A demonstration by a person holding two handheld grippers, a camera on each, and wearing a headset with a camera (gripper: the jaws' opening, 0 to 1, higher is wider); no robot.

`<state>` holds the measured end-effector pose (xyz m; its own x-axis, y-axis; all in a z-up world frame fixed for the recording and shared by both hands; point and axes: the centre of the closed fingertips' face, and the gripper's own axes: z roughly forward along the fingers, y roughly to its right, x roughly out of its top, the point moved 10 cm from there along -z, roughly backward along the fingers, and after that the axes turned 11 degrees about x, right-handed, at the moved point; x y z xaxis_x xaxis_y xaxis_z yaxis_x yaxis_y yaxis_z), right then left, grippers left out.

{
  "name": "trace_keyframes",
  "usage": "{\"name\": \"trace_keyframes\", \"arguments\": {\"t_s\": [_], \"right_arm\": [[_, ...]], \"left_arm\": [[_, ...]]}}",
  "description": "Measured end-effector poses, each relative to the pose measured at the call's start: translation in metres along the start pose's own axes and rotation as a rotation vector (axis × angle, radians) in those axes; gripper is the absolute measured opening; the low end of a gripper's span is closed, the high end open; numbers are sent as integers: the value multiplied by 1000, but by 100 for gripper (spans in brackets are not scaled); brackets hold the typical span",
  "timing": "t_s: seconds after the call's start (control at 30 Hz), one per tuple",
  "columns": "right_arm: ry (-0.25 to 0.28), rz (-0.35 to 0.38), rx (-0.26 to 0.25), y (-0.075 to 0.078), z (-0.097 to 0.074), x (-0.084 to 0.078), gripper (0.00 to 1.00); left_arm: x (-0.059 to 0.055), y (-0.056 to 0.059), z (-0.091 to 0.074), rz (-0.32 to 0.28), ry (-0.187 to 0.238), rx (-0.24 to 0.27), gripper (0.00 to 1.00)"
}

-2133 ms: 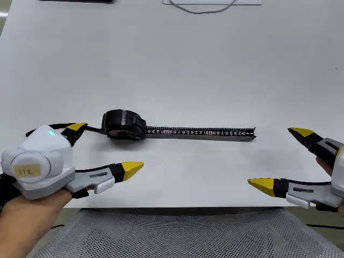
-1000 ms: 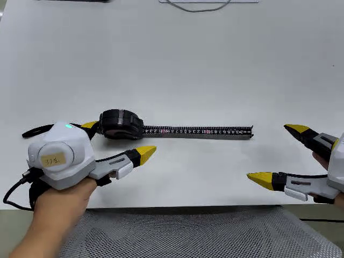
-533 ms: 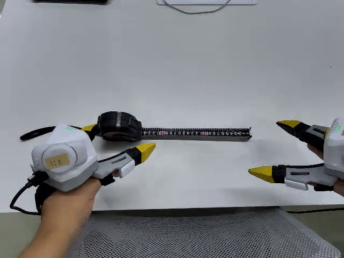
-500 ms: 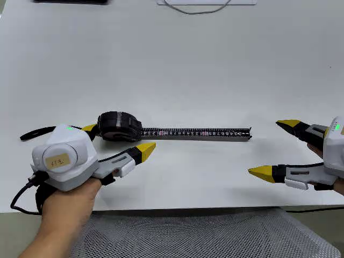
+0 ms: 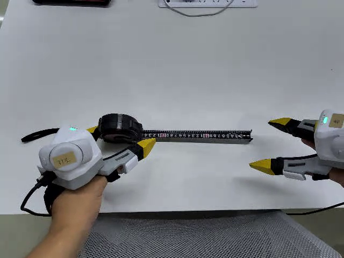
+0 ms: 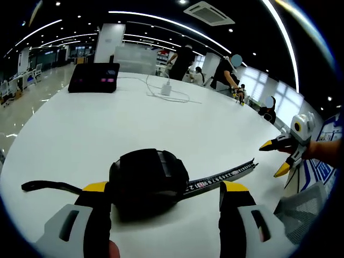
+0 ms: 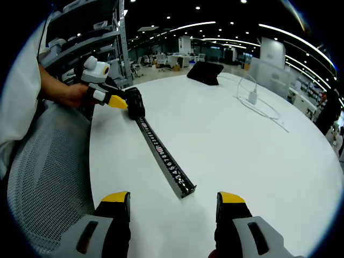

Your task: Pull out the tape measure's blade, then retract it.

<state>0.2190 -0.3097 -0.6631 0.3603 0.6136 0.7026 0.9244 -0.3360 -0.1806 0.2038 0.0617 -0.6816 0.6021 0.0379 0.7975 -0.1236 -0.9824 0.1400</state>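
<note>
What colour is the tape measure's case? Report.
Black; the case shows best in the left gripper view.

The tape measure's case (image 5: 121, 128) is showing plain black, and its blade (image 5: 204, 135) is also showing black, carrying white numbers and fine white marks with a few small red patches. The strap (image 5: 37, 134) is looking black too. The left gripper (image 5: 119, 137) is wearing a white body, black jaws and yellow tips, with a pale yellow label and a small green light; the right gripper (image 5: 270, 144) is wearing the same colours. The table (image 5: 188, 70) is appearing plain white. The chair mesh (image 5: 188, 236) is looking grey.
</note>
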Motion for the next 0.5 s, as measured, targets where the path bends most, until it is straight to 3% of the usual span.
{"name": "trace_keyframes", "arguments": {"t_s": [0.5], "right_arm": [[-59, -63, 55, 11, 7, 1, 50]], "left_arm": [[0, 0, 6, -31, -1, 90, 70]]}}
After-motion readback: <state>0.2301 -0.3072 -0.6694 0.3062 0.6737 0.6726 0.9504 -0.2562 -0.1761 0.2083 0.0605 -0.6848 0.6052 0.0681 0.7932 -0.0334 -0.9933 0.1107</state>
